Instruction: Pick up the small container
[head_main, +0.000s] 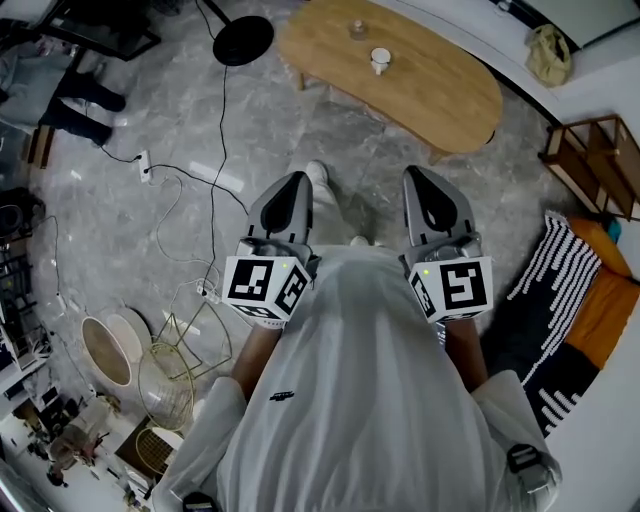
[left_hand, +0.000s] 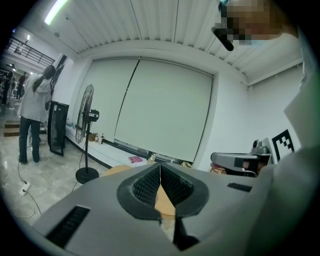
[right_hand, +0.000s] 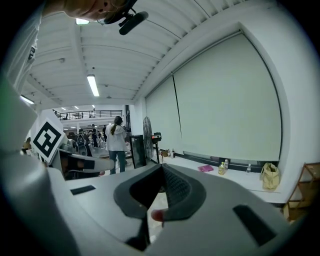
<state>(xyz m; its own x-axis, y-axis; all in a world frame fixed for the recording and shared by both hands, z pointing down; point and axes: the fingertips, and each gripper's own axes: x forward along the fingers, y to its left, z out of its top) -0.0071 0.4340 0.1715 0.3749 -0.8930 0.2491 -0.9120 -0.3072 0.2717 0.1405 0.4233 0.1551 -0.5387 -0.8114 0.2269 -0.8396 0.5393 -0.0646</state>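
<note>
Claws held level, jaws pressed together, nothing between them: left claw (head_main: 292, 188), right claw (head_main: 424, 186). Small container (head_main: 380, 60) stands on the wooden tabletop (head_main: 445, 95), well apart from both.

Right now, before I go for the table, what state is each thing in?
Left gripper: shut, empty.
Right gripper: shut, empty.
Small white container: upright on the wooden table, untouched.
Clear glass item: upright on the same table.
Roller blind: drawn down.
Standing fan: upright; spinning or not, cannot tell.
</note>
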